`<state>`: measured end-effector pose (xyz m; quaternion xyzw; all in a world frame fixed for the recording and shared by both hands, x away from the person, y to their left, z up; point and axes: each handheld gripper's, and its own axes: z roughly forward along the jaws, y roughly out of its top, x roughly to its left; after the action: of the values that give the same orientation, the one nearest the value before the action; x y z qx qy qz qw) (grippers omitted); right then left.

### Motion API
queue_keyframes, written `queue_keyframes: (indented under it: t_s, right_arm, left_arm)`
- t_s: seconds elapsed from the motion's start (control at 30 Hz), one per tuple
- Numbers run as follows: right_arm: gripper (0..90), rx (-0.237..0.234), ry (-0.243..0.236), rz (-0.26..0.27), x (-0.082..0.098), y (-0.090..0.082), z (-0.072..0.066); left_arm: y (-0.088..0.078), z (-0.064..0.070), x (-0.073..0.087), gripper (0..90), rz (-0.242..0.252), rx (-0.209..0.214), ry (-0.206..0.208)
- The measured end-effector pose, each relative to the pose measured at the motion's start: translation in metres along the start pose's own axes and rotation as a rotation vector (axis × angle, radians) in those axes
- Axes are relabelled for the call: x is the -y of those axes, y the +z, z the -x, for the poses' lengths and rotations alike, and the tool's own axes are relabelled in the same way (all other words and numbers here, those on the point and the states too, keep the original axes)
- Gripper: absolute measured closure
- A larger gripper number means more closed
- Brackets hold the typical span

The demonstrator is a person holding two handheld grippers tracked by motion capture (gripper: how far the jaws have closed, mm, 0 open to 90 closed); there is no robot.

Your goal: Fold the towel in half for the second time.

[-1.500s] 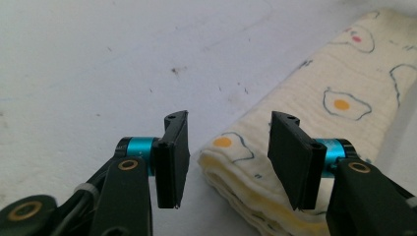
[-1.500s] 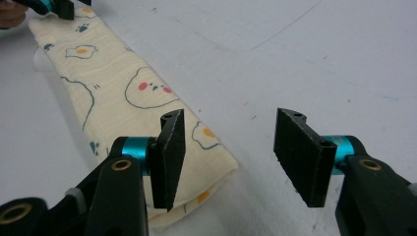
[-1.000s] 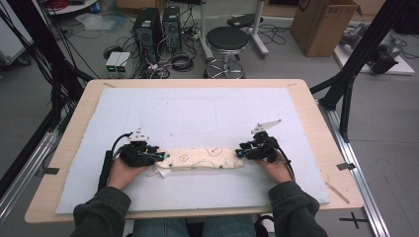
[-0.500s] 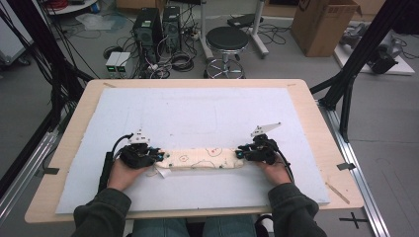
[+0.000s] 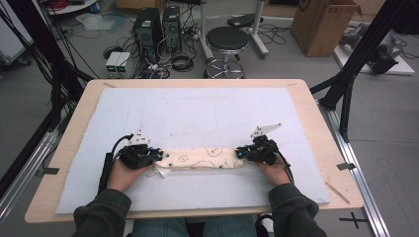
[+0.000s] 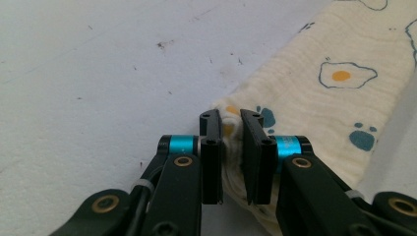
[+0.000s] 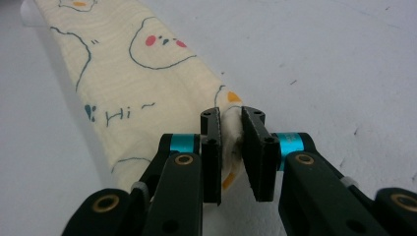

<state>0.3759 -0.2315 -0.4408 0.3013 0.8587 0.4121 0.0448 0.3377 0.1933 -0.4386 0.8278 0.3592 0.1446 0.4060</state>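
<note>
A cream cloth (image 5: 202, 159), folded into a long strip and printed with eggs and bear faces, lies across the white mat (image 5: 207, 113). My left gripper (image 5: 159, 154) is at its left end and my right gripper (image 5: 239, 153) at its right end. Both have just been closing. In the left gripper view the jaws of the left gripper (image 6: 231, 120) pinch a bunched end of the cloth (image 6: 319, 98). In the right gripper view the right gripper (image 7: 231, 118) likewise presses on the cloth's (image 7: 133, 83) folded end.
The mat covers most of a wooden table (image 5: 316, 118), with free mat beyond the cloth. Behind the table stand a black stool (image 5: 227, 39), computer towers (image 5: 153, 24) with cables and a cardboard box (image 5: 326, 24). Black frame posts (image 5: 346, 84) flank the table.
Both hands and the cloth keep their places in the high view; the narrowing of the jaws is too small to make out there.
</note>
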Motion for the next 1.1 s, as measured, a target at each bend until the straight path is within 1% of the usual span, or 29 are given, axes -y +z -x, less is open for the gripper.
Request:
queue_keyframes:
  t_s: [0.23,0.37,0.43,0.57,0.63,0.73,0.77,0.83,0.93,1.07,1.1]
  right_arm:
    - [79.1,0.004,-0.001,0.011,-0.001,-0.002,-0.003]
    - [79.2,0.004,0.006,0.022,-0.002,-0.004,-0.004]
    - [79.4,0.011,-0.006,0.029,-0.002,-0.004,-0.004]
    - [79.6,0.015,-0.009,0.025,-0.006,-0.004,-0.006]
    - [79.7,0.021,-0.023,0.03,-0.009,-0.004,-0.006]
    - [79.8,0.027,-0.025,0.031,-0.012,-0.004,-0.006]
    - [79.8,0.027,-0.029,0.025,-0.013,-0.005,-0.006]
    - [79.8,0.029,-0.033,0.029,-0.014,-0.005,-0.006]
    - [79.9,0.034,-0.038,0.028,-0.016,-0.005,-0.005]
    - [80.0,0.038,-0.035,0.028,-0.021,-0.005,-0.003]
    - [80.1,0.039,-0.033,0.03,-0.023,-0.005,-0.003]
  left_arm:
    - [-0.002,0.0,0.0,79.3,0.006,-0.009,0.008]
    - [-0.003,0.0,-0.001,79.2,0.016,-0.025,0.012]
    - [-0.003,0.0,-0.001,79.3,0.021,-0.028,0.01]
    - [-0.004,0.0,-0.001,79.4,0.018,-0.037,0.012]
    - [-0.004,0.0,-0.001,79.3,0.018,-0.038,0.013]
    - [-0.004,-0.001,-0.001,79.3,0.021,-0.04,0.008]
    - [-0.004,-0.001,-0.001,79.3,0.027,-0.035,0.0]
    - [-0.004,-0.003,-0.001,79.4,0.027,-0.031,-0.004]
    - [-0.004,-0.005,-0.002,79.5,0.036,-0.024,-0.022]
    - [-0.005,-0.008,-0.004,79.6,0.051,-0.03,-0.034]
    - [-0.005,-0.009,-0.004,79.7,0.053,-0.032,-0.043]
